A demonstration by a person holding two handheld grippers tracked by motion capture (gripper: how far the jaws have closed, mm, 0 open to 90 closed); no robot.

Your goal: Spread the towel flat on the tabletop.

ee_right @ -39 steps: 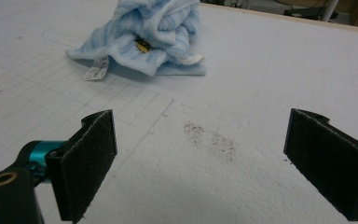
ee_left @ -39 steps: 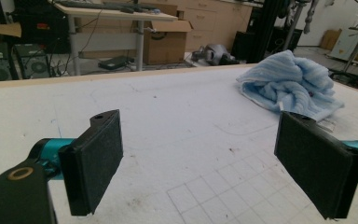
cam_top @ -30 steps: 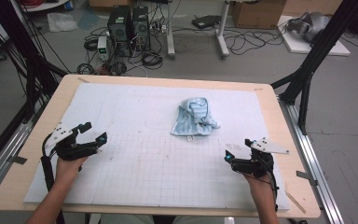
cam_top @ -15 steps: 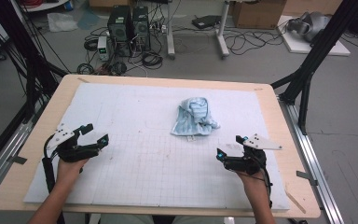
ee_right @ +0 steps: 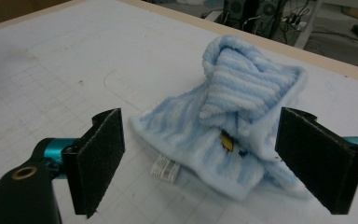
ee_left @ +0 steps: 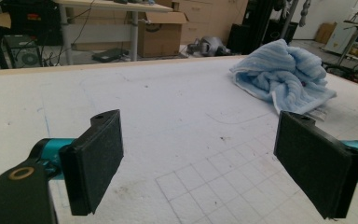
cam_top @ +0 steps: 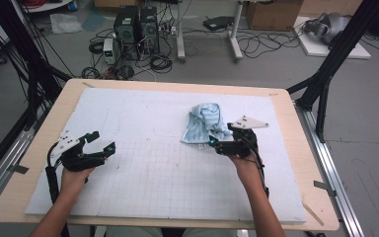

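On the white mat (cam_top: 143,173), a crumpled blue towel (cam_top: 205,123) lies loose.

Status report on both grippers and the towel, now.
Right gripper open, jaws just been closing slightly, at the near edge of the crumpled light-blue striped terry towel, no grip. Left gripper open, far from it. White gridded mat bare between them.

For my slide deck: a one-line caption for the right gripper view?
Open right gripper poised just short of a crumpled light-blue towel on the white mat.
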